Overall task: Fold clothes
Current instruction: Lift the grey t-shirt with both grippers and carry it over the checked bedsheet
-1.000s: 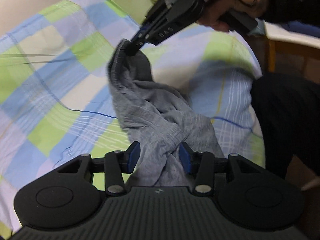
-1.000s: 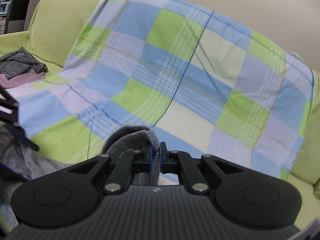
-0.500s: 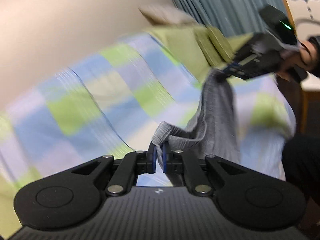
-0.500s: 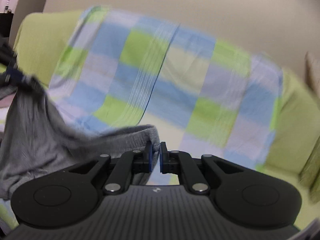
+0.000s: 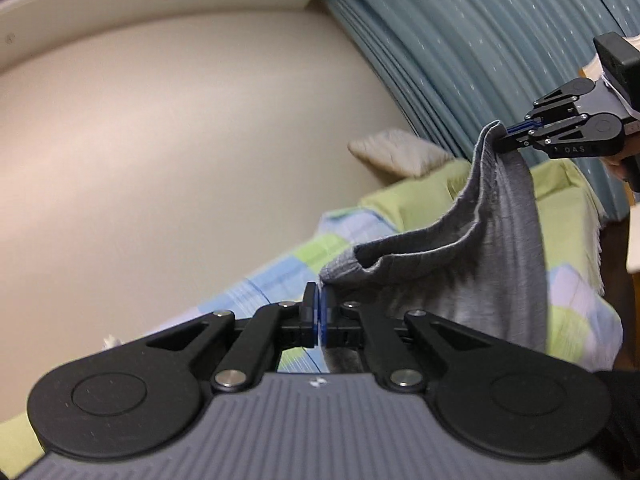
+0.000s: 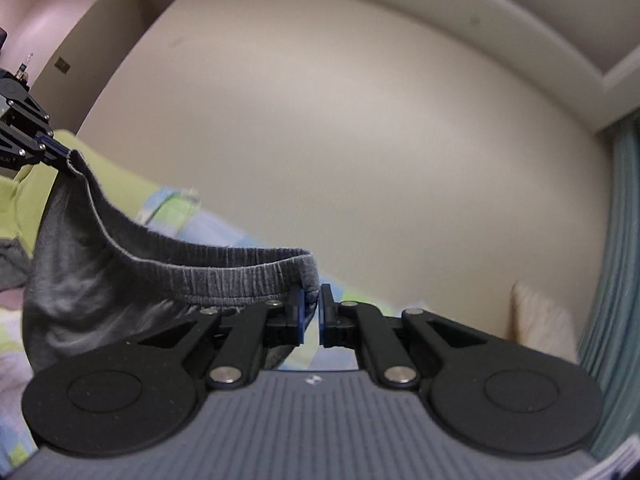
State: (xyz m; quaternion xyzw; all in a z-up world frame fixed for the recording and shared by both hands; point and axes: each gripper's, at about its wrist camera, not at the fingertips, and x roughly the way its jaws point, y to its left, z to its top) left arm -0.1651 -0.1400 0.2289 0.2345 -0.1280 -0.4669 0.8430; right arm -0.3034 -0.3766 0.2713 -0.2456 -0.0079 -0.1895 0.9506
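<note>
A grey garment with a ribbed waistband (image 5: pixel 480 264) hangs in the air between both grippers, above the sofa. My left gripper (image 5: pixel 319 312) is shut on one end of the waistband. My right gripper (image 6: pixel 310 312) is shut on the other end of the waistband (image 6: pixel 224 268). In the left wrist view the right gripper (image 5: pixel 508 136) is up at the right, pinching the garment's corner. In the right wrist view the left gripper (image 6: pixel 60 154) is at the far left, pinching the other corner. The garment's body (image 6: pixel 80 280) sags below.
A green sofa (image 5: pixel 420 200) with a blue, green and white checked cover (image 5: pixel 280 272) lies below. A cream cushion (image 5: pixel 400 152) sits at the sofa's end by teal curtains (image 5: pixel 480 40). More clothes (image 6: pixel 10 264) lie at the left on the sofa. A plain wall stands behind.
The left gripper closed on the waistband. Both grippers rose and moved apart, lifting the garment off the sofa and stretching the waistband between them. Both cameras now tilt up toward the wall.
</note>
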